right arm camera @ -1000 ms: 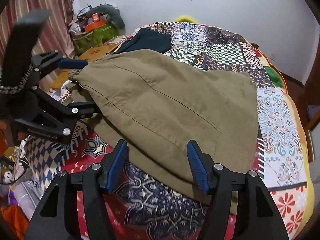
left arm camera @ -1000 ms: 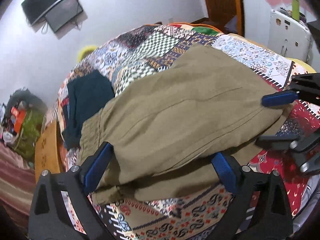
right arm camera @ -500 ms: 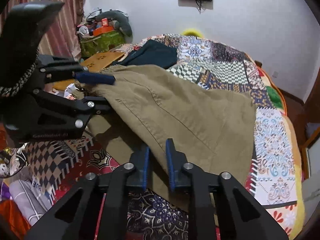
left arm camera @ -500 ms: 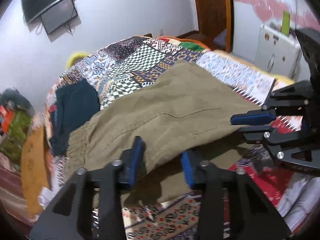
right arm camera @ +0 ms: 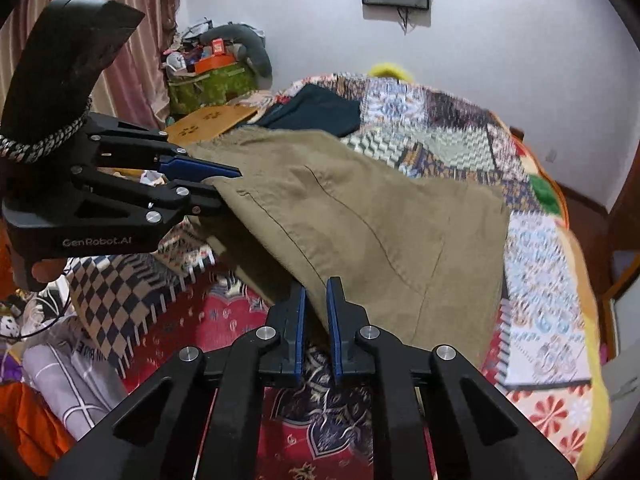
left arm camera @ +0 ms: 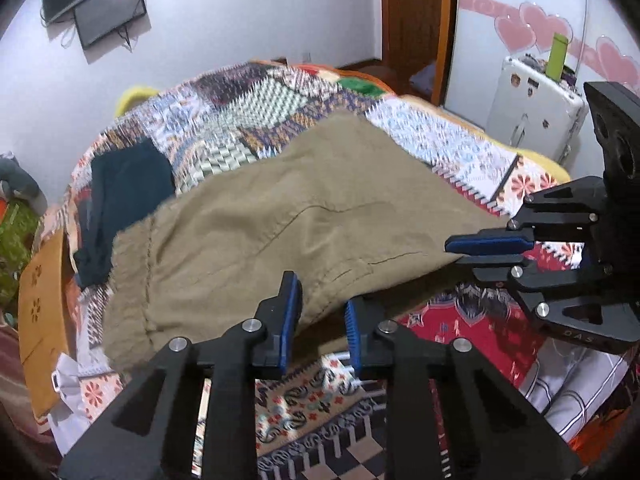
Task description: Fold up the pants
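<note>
Olive-khaki pants (left arm camera: 304, 208) lie on a patchwork bedspread (left arm camera: 256, 100); they also show in the right wrist view (right arm camera: 380, 224). My left gripper (left arm camera: 320, 312) is shut on the near edge of the pants and lifts it off the bed. My right gripper (right arm camera: 316, 312) is shut on the same edge further along. Each gripper shows in the other's view, the right one (left arm camera: 484, 250) at the right, the left one (right arm camera: 212, 184) at the left. The lifted edge hangs between them above the bedspread.
A folded dark teal garment (left arm camera: 124, 196) lies at the bed's far left, also in the right wrist view (right arm camera: 316, 112). A white suitcase (left arm camera: 536, 112) stands right of the bed. A wooden board (left arm camera: 40, 300) and a green bag (right arm camera: 208, 84) sit by the bed's left side.
Both grippers closed on the near edge of the pants and lifted it. The cloth now rises off the bedspread and both cameras have pulled up and back.
</note>
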The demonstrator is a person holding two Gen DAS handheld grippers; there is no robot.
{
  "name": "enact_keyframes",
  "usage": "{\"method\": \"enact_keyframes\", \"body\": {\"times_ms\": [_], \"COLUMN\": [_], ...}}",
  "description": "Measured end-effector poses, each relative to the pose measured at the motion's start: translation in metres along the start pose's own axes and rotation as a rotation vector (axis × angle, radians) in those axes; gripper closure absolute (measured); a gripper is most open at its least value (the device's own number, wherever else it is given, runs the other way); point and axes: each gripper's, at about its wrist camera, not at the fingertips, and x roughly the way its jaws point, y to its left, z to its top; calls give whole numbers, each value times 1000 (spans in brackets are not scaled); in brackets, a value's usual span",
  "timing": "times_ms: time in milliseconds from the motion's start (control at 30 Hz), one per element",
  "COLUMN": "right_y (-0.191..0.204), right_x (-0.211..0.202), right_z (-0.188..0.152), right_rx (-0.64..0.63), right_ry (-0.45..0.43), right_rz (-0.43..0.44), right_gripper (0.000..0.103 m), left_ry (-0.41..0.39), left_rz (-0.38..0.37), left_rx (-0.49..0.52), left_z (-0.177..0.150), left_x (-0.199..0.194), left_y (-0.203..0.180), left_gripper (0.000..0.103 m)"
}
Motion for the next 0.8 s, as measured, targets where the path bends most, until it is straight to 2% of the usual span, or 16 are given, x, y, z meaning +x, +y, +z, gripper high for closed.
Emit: {"method": "enact_keyframes", "body": {"times_ms": [133,200,333,400,467,500,533,567,600,633,800], "right_y": [-4,-4,-6,-9,-12,-14,-16,-18,-20,-21,-27], "right_x": [4,2,-7,-14,-19,-22,-22,-22,-23,-23,-17], "right_z": [-7,-7,-8,-7,-6,-4,-2,-1,1,3,10], "right_rx": [50,54,80,102,124,136,145,153,160,163,199], "right_ry": [28,35,31,18,2,-7,-10,-11,-15,-19,-36], "right_rz": [21,17,30,35,38,37,34,26,12,3,-8], "right_gripper": [90,90,90,90,88,83,73,66,54,48,46], "left_ry": [37,43,32,9,-13,-22,-31,-39,-52,-61,-60], "left_rz": [6,-14,-28,-13,5,12,24,41,64,79,117], "left_rx": [-30,-57,-104,-139,-172,-185,-200,-220,-244,-264,-370], "left_z": [-9,-12,-17,-17,-16,-15,-14,-13,-13,-13,-13], "left_x": [2,-3,-17,-27,-35,-38,-41,-44,-47,-49,-48], "left_y": [3,7,17,27,36,41,46,53,62,68,109], "left_gripper": [72,63,49,40,37,33,29,20,12,10,7]}}
